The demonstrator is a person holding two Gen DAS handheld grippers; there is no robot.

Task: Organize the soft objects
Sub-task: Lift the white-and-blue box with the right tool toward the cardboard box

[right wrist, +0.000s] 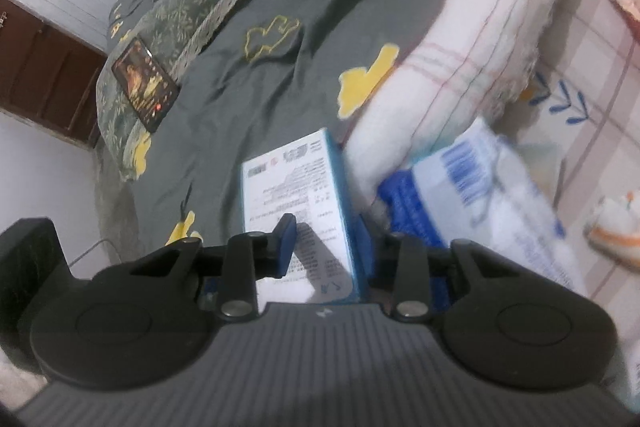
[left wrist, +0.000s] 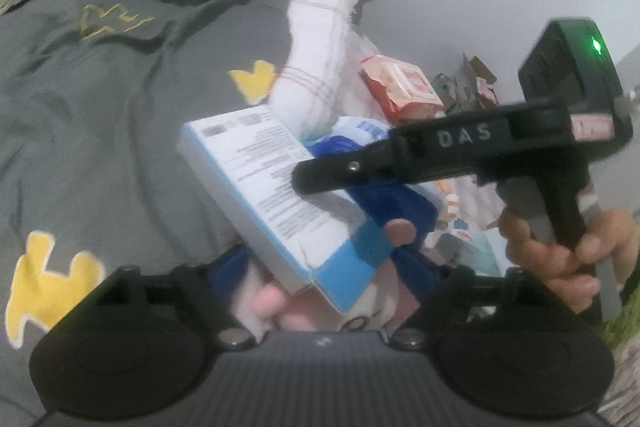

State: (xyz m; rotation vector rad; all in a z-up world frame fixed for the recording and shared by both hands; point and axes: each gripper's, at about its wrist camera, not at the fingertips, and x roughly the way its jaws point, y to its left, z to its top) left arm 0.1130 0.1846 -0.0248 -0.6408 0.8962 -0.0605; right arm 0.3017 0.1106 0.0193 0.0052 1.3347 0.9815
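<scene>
The right tongs (right wrist: 320,247) are clamped on a white-and-blue box (right wrist: 298,195) over the grey bed cover (right wrist: 248,99), beside a rolled white towel (right wrist: 460,59). The left tongs (left wrist: 332,291) stand apart around the box's near corner, not pressing it.

A grey bedspread (right wrist: 256,99) with yellow shapes covers the bed. A dark printed card (right wrist: 145,83) lies on it at far left, near a brown wooden cabinet (right wrist: 44,83).
</scene>
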